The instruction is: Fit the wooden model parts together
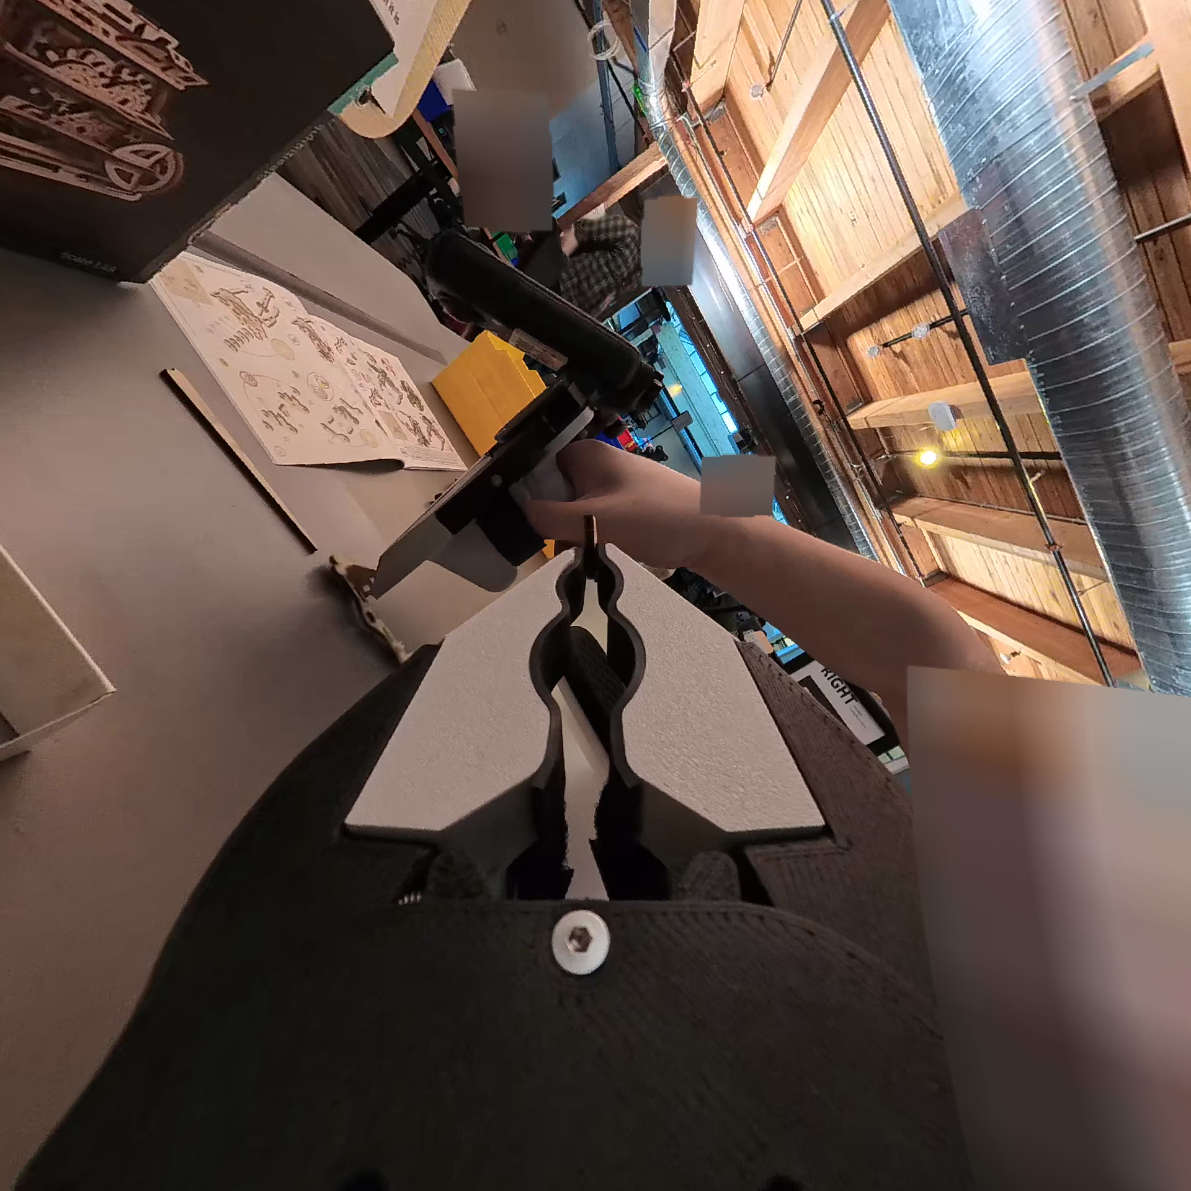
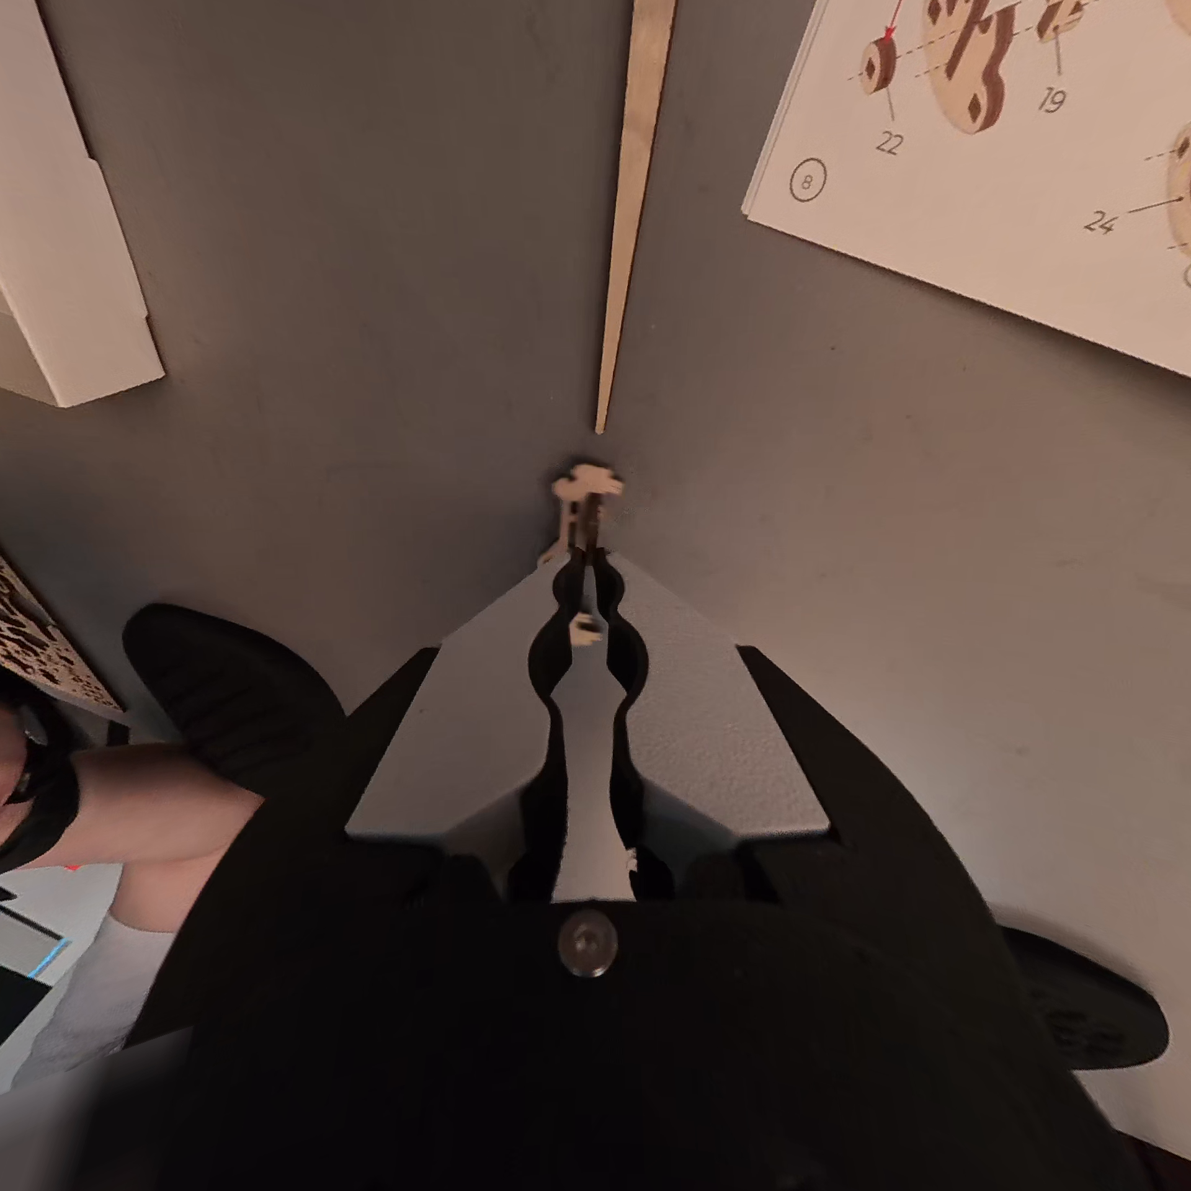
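Grey tabletop (image 2: pixel 335 322) filled the right wrist view. My right gripper (image 2: pixel 588 559) pointed down at it, its fingers pinched together on a small pale wooden part (image 2: pixel 585 496) that stuck out past the tips toward twelve o'clock, with its notched end just over the table surface. Whether the part touched the table I could not tell. A thin wooden strip (image 2: pixel 635 193) lay on the table at twelve o'clock from that part, its pointed end close to it but apart. The instruction booklet (image 2: pixel 967 193) lay open at two o'clock, and a white box edge (image 2: pixel 71 258) sat at ten o'clock.

In the left wrist view, my left gripper (image 1: pixel 590 559) was tilted up off the table, its fingers closed on a thin dark sliver of wood (image 1: pixel 590 535) seen edge-on, poking out at twelve o'clock. Beyond it, at eleven o'clock, my right hand (image 1: pixel 619 496) held the right gripper with its pale fingers aimed down at the table. A flat perforated wooden sheet piece (image 1: pixel 367 606) lay on the table at ten o'clock, next to those fingers. The booklet lay farther out at ten o'clock, a dark kit box (image 1: pixel 161 129) stood beyond it near eleven, and a yellow bin (image 1: pixel 483 387) sat behind the right gripper at twelve.
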`<state>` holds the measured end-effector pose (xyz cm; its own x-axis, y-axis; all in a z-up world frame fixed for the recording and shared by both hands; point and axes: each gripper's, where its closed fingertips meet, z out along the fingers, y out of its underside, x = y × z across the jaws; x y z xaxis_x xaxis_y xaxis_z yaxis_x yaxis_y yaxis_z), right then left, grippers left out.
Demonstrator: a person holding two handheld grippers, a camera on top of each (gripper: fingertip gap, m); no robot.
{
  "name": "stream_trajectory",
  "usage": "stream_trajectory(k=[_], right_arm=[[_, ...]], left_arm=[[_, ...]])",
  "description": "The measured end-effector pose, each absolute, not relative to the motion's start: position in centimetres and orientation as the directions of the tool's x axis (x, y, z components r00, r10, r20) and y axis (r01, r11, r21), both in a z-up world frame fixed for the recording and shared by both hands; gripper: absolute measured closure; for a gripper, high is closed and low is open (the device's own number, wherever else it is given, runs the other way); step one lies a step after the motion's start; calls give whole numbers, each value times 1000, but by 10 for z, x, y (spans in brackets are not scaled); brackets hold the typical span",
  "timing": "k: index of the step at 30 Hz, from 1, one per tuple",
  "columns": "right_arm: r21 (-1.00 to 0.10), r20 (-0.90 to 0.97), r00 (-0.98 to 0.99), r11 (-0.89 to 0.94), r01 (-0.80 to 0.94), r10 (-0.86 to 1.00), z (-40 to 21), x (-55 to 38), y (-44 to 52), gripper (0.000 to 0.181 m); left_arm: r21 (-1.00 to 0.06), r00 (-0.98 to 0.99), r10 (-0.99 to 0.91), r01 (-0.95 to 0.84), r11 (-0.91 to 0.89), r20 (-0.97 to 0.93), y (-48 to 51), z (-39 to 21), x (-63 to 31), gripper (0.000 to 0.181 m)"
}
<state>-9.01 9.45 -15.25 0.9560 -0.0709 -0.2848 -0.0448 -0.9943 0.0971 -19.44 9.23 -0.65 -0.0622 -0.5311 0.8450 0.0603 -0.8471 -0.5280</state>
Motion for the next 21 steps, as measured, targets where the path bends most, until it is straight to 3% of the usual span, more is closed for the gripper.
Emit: stream_trajectory(k=[6,12,21], right_arm=[[60,-460,887,-998,-21,-46,-142,-105,93,179],[63,-825,555,-994,-91,-103,-120,-141,80,179],[-86,-822,562,-995,41,94,-137,-147,61,179]], left_arm=[[-528,-65,-530,54,-848,845,91,-7,-194,181],[-517,-69,-519,52,-855,852,92,-10,-193,181],[-524,-52,-524,22,-852,850,89,-17,-185,181]])
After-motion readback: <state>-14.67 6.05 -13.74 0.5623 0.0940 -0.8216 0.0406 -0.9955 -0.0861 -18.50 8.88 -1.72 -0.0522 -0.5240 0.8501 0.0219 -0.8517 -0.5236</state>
